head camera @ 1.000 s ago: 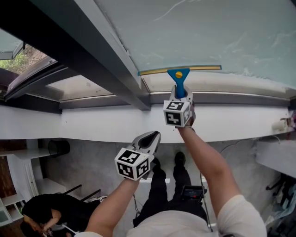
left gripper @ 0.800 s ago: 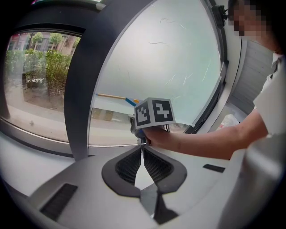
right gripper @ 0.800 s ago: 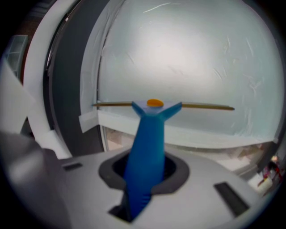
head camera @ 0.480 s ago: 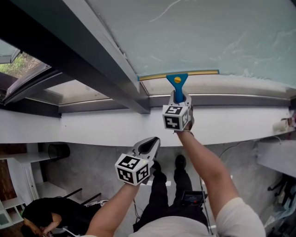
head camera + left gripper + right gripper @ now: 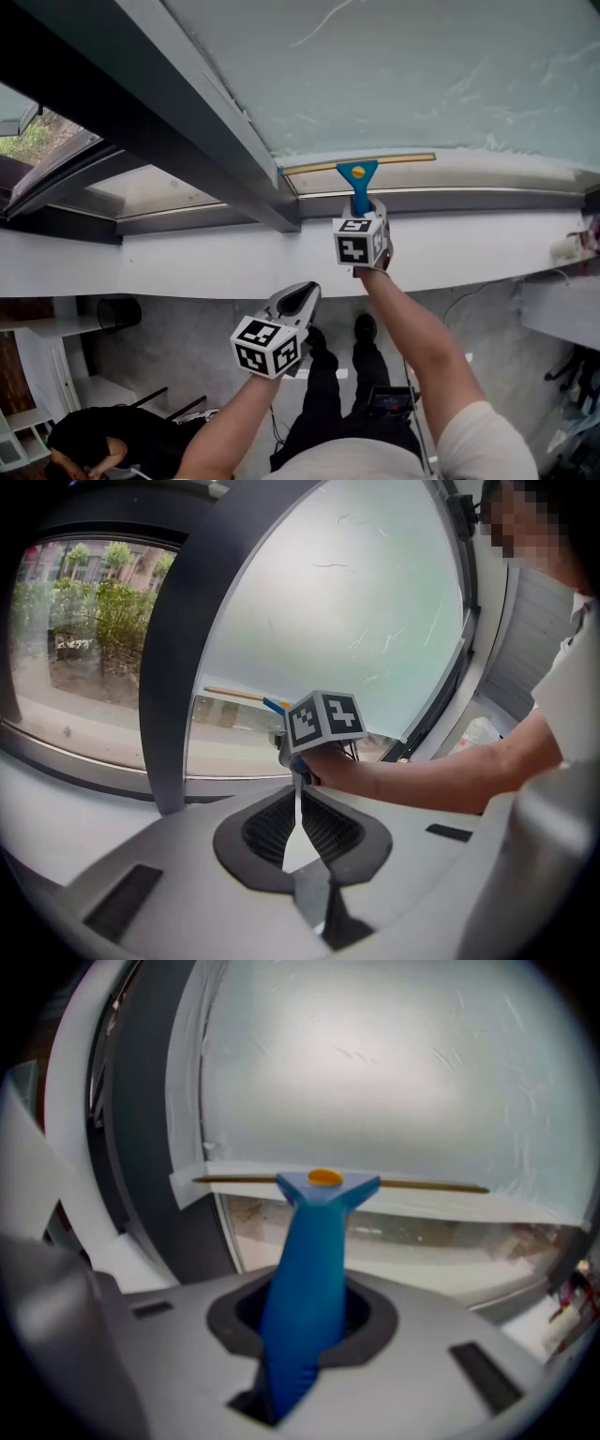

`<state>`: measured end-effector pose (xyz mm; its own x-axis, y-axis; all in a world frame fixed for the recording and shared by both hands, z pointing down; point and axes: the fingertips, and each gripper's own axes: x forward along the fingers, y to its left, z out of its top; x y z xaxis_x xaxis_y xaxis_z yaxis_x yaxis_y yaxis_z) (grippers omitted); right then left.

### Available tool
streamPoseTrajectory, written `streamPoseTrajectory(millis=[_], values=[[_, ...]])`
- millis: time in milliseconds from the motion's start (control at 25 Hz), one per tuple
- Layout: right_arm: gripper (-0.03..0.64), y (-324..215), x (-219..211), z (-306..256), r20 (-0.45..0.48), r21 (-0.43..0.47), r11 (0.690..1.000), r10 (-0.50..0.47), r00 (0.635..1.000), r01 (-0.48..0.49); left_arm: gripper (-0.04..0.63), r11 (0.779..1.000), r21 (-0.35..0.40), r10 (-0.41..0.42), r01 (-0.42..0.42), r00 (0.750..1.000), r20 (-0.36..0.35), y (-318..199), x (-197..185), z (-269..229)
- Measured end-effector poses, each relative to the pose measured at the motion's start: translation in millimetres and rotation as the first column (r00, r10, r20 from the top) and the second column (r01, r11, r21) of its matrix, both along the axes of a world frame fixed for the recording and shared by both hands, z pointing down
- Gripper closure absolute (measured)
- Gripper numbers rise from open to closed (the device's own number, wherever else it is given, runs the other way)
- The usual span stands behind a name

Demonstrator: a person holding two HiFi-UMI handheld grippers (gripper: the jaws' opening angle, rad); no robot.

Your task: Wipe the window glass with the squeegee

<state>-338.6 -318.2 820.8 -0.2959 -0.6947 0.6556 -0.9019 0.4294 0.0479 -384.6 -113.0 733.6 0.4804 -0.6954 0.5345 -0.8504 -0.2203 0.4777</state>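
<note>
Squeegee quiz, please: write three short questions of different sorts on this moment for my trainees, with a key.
1. True or false: the left tool holds the squeegee.
2. Where does the squeegee's blade lie on the window glass? A: at its top edge. B: near its lower edge. C: halfway up.
3. What colour is the squeegee's handle?

Key:
1. False. The right tool grips it, and the left tool is shut and empty.
2. B.
3. Blue.
</note>
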Motion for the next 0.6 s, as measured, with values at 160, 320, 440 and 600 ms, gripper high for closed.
streamPoseTrajectory(millis=[160,320,440,600], values=[[0.526,14.9,12.5,-5.2,0.014,-0.036,0.999,0.001,1.0,0.0,0.563,1.0,0.015,0.01,-0.01,1.0,-0.005,0.8,1.7,-8.9],[0.526,31.3,23.2,-21.9,0.038,-0.044,0.999,0.001,0.999,0.001,0.563,0.999,0.037,0.028,-0.027,1.0,-0.013,-0.4,4.4,-20.1],[0.526,47.0,28.3,-46.2,0.047,-0.015,1.0,-0.022,0.999,0.023,0.563,0.997,0.069,0.031,-0.029,0.999,-0.028,-9.4,1.6,-34.3],[0.526,72.4,30.0,-80.9,0.055,0.036,0.997,-0.07,0.996,0.068,0.561,0.99,0.132,0.046,-0.038,0.998,-0.053,-32.9,-3.8,-66.9]])
